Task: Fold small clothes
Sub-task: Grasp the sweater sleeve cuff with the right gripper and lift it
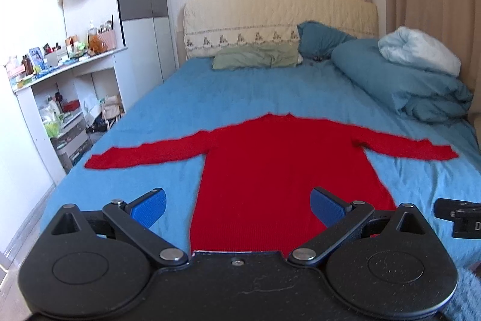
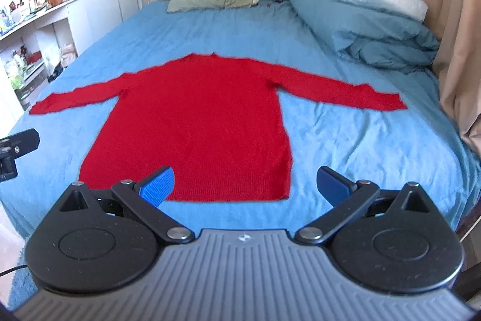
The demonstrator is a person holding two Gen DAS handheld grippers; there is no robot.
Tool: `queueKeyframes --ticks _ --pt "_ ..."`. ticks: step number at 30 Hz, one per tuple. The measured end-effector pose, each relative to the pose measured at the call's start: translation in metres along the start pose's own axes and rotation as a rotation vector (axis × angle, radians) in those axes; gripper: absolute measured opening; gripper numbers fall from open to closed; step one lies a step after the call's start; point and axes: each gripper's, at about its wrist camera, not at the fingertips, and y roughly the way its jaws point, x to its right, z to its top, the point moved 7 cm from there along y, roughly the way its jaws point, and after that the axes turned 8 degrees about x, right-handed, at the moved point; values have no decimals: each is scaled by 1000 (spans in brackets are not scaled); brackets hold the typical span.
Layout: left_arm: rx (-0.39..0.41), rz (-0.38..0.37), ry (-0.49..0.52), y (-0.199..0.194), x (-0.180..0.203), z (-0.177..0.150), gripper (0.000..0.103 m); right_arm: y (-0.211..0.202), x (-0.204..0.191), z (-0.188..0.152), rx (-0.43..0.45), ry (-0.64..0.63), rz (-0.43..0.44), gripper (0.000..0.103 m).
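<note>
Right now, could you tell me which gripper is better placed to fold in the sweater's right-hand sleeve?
Right gripper, probably: open, it hangs over the red knitted sweater's right hem corner, the sleeve on its side; the open left gripper sits further left.

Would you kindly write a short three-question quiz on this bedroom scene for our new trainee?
1. True or false: the red sweater lies flat on the blue bed sheet with both sleeves spread out.
2. What is the left gripper holding? A) a sleeve B) the hem C) nothing
3. Fill in: the jaws of the right gripper stand ____.

Key: 1 true; 2 C; 3 open.
</note>
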Motion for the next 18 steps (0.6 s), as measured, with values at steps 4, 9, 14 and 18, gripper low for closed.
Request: queueKeyframes --ticks 4,9,14,18 --pt "26 -57 -31 15 4 26 103 -3 22 26 61 58 -27 103" --pt "72 -118 -7 58 21 65 103 17 63 65 118 106 -94 103" --pt "43 -230 -65 122 50 92 103 62 113 93 129 143 -204 103" --pt "18 -260 -44 183 81 103 103 112 154 99 90 169 -267 103"
